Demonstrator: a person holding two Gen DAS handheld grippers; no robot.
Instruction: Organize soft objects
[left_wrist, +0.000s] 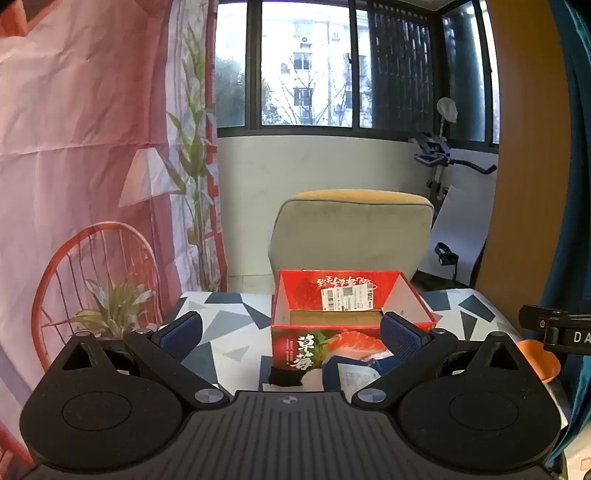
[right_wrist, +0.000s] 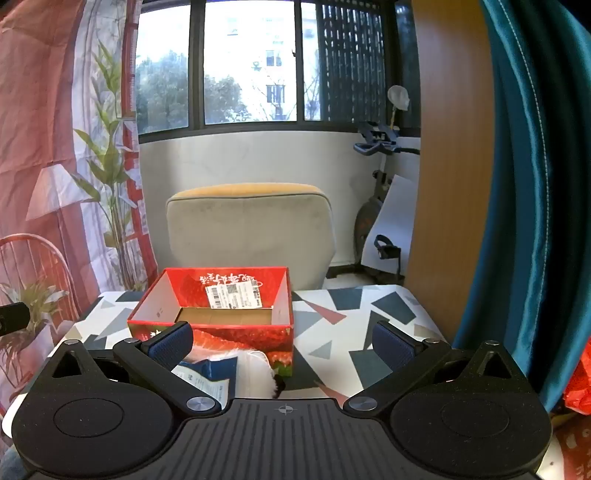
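Hovering with fingers spread and empty, both the left gripper (left_wrist: 291, 334) and right gripper (right_wrist: 282, 341) face the open box (left_wrist: 351, 306), so the next move likely calls for pinching the blue-and-white soft item (right_wrist: 218, 373) lying on the surface (right_wrist: 332, 325) before it.

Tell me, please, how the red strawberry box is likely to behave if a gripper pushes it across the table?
The red strawberry box looks like empty, open-topped cardboard, so it is probably light and should slide easily on the patterned table. Its thin walls may flex if squeezed. Low and wide, it seems unlikely to tip.

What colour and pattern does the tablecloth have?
The tablecloth is white with scattered grey, dark blue and reddish geometric shapes, clearest in the right wrist view.
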